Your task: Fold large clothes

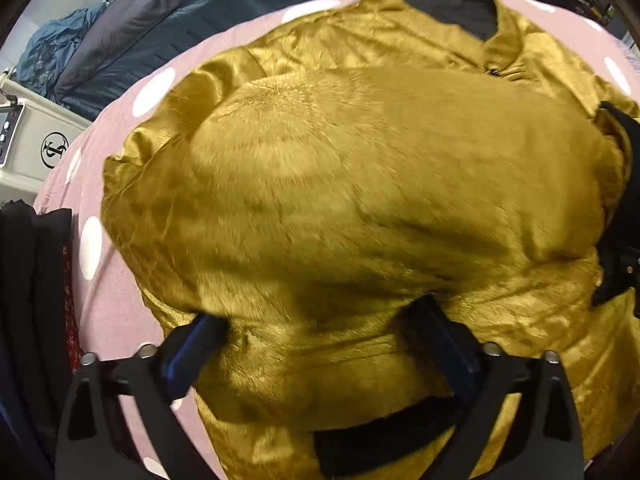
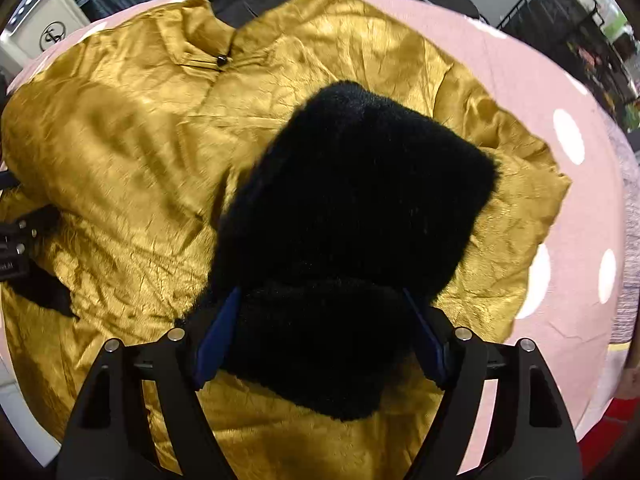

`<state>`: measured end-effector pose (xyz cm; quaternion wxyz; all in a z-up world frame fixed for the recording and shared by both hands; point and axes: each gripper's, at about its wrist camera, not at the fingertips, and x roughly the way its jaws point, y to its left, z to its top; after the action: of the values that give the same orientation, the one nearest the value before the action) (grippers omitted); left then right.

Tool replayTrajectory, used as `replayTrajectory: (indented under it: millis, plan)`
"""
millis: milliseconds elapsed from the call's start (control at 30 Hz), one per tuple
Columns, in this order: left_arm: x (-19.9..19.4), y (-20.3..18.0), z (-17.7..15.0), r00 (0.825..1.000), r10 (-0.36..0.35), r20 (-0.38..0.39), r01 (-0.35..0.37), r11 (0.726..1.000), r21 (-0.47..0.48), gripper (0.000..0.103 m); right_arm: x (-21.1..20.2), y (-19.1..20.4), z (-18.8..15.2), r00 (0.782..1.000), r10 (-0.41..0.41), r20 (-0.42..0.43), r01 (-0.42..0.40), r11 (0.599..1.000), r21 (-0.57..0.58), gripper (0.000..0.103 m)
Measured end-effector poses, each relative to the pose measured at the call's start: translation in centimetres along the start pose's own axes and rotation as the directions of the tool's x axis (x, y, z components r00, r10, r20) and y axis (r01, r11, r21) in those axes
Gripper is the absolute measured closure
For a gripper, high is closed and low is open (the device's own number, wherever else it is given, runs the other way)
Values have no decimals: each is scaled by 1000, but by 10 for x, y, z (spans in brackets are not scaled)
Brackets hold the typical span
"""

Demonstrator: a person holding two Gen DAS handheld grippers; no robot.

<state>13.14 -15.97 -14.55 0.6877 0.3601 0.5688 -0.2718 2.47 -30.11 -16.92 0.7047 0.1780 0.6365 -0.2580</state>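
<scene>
A gold satin jacket with a black lining lies spread on the pink dotted cloth, collar at the far side. My left gripper points down over a folded-in gold panel. It is open wide and its blue pads stand apart from the fabric lying between them. In the right wrist view a bulky fold of black fleece lining rises from the jacket toward the camera. My right gripper is shut on it, the fleece filling the gap from pad to pad. Each gripper shows at the edge of the other's view.
The pink cloth with white dots covers a round-looking table. A white machine with a round logo stands at the left. Dark grey and blue bedding lies behind it. A black wire rack stands far right. Dark clothes hang at the left edge.
</scene>
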Motion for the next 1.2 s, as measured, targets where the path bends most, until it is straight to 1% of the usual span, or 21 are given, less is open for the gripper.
replayTrajectory:
  millis: [100,233,333,467,567,667,700,800,867,933,1067,1200]
  plan:
    - [10,1,5,1000,-14,-7,13,1000,-6,5,8,-1,5,1000,0,-16,1,1000,15,22]
    - [13,3,7,1000,-15,8,15,1000,-7,5,14,-1,7,1000,-4,-24,5,1000,31,18]
    - [12,3,5,999,-16,29,16,1000,-9,5,13,-3,7,1000,-1,-25,2,999,40,18]
    - [7,2,0,998,-21,63,22,1000,-16,5,-5,-9,8,1000,1,12,-2,998,58,18]
    - [-3,5,-5,994,-24,102,27,999,-25,5,-25,-12,0,998,7,63,-11,998,64,18]
    - [-20,12,-17,987,-29,156,39,997,-64,5,-38,-18,-12,997,27,72,-33,997,75,18]
    - [-27,17,-23,984,-34,173,49,995,-85,6,-41,-20,-16,997,34,72,-40,996,83,18]
    - [-39,28,-41,980,-58,190,83,988,-128,6,-48,-28,-30,997,44,68,-51,993,108,18]
    - [-48,37,-62,974,-79,213,114,981,-154,6,-49,-35,-47,997,53,56,-61,989,136,18]
    - [-55,41,-82,972,-83,221,122,978,-169,6,-49,-38,-63,997,63,41,-69,983,169,18]
    - [-60,58,-127,976,-70,206,110,976,-188,6,-46,-57,-98,994,105,18,-106,963,247,18]
    - [-56,79,-160,982,-69,176,108,969,-224,6,-45,-75,-128,989,145,8,-141,944,299,18]
